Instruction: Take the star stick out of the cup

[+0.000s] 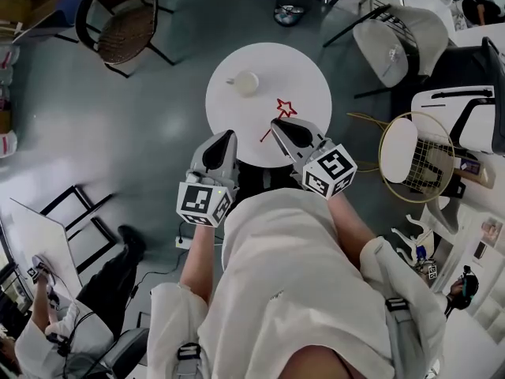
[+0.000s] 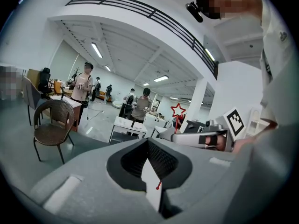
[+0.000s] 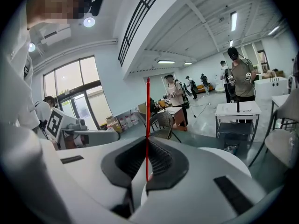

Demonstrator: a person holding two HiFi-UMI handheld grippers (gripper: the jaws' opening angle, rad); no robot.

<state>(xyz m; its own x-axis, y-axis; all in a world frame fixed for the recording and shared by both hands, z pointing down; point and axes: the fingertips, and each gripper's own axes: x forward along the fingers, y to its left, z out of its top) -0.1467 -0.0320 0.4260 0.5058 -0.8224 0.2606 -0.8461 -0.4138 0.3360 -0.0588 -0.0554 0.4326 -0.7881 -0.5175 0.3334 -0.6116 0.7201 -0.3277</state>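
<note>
While the left gripper (image 1: 225, 138) sits with jaws pressed together and nothing between them, the right gripper (image 1: 278, 125) is clamped on the thin red shaft of the star stick (image 1: 284, 108). Both are held side by side, close but not touching, over the near edge of the round white table (image 1: 304, 73). The right gripper view shows the shaft running straight up through the closed jaws, its lower end poking out just below them. In the head view the star end points away from the person and the short tail angles back toward the near left. The stick is clear of the cup (image 1: 245, 83), off the tabletop, carried by the right gripper alone. The cup stands upright on the table farther out and to the left, well apart from the star. Beyond the table on the left, a dark wicker chair (image 1: 126, 22) stands on the grey floor; a white chair (image 1: 394, 38) is at far right. Standing people (image 3: 240, 73) show deep in the room in the right gripper view.
</note>
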